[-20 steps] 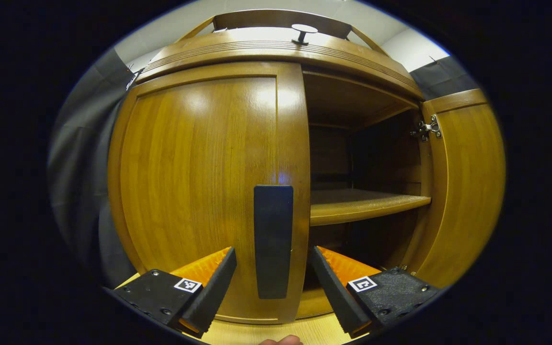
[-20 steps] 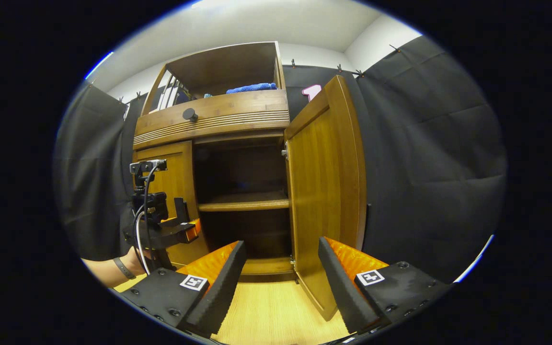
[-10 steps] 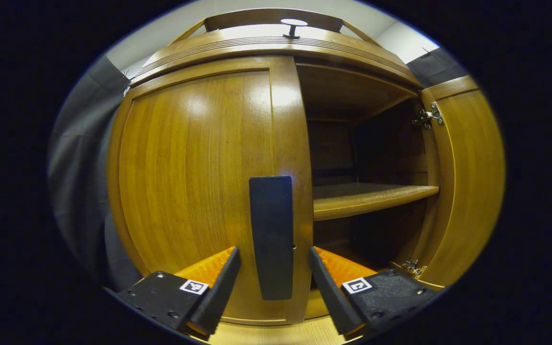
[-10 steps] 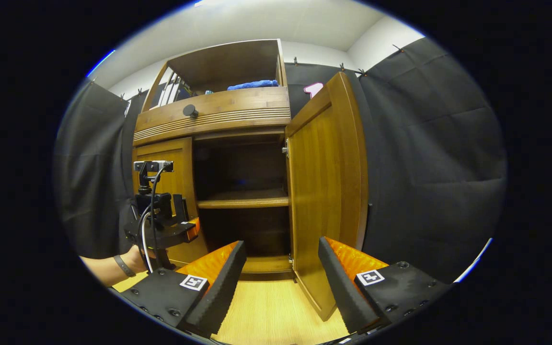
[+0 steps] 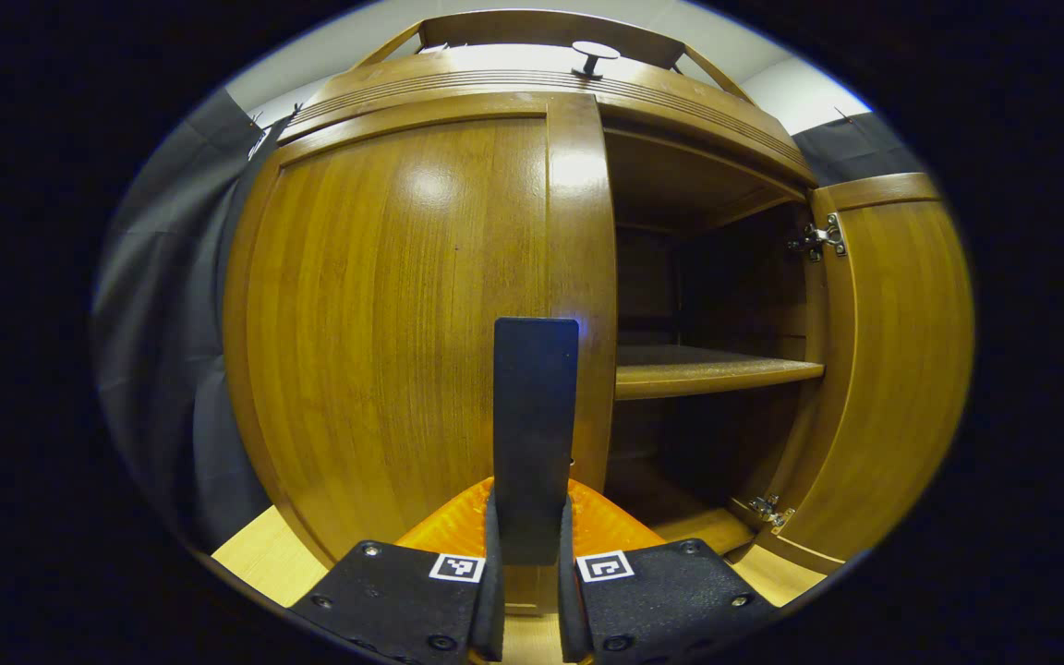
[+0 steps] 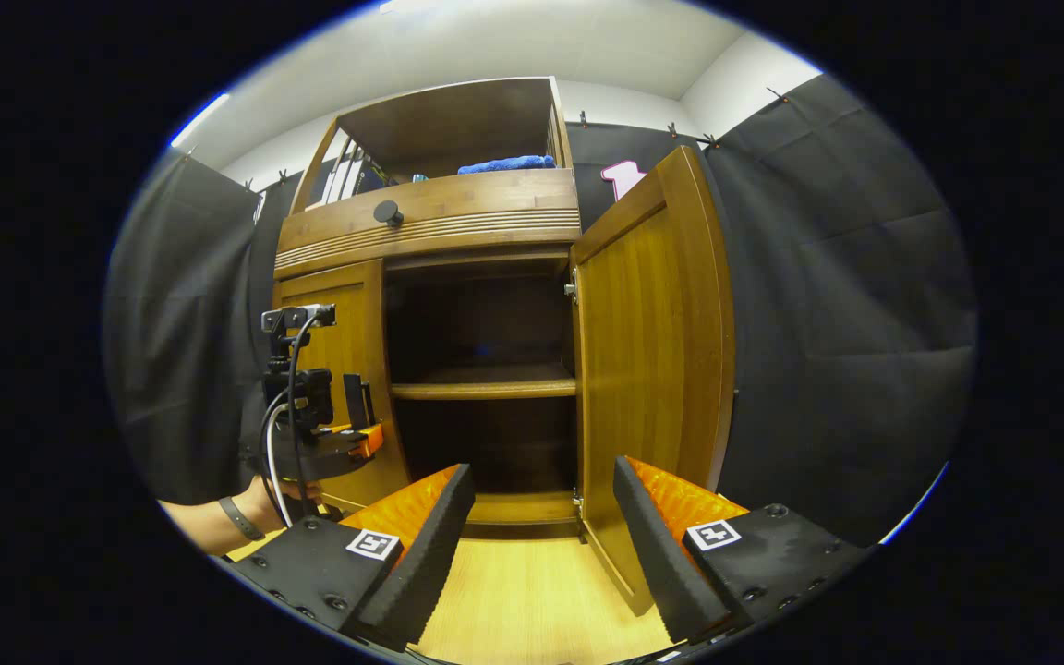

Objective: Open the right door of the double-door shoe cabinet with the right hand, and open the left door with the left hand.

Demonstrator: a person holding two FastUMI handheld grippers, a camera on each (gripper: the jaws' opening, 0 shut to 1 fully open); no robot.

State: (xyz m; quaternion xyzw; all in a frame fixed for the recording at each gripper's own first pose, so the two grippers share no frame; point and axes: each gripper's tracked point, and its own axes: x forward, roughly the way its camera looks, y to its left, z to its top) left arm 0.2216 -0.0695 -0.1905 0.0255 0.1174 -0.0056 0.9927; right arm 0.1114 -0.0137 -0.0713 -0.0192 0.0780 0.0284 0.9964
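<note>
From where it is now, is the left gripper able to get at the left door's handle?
Yes, it looks so: the left gripper is shut on the handle of the closed left door, with nothing between them.

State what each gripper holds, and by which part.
The left gripper grips the left door by its handle's lower end; the right gripper holds nothing.
</note>
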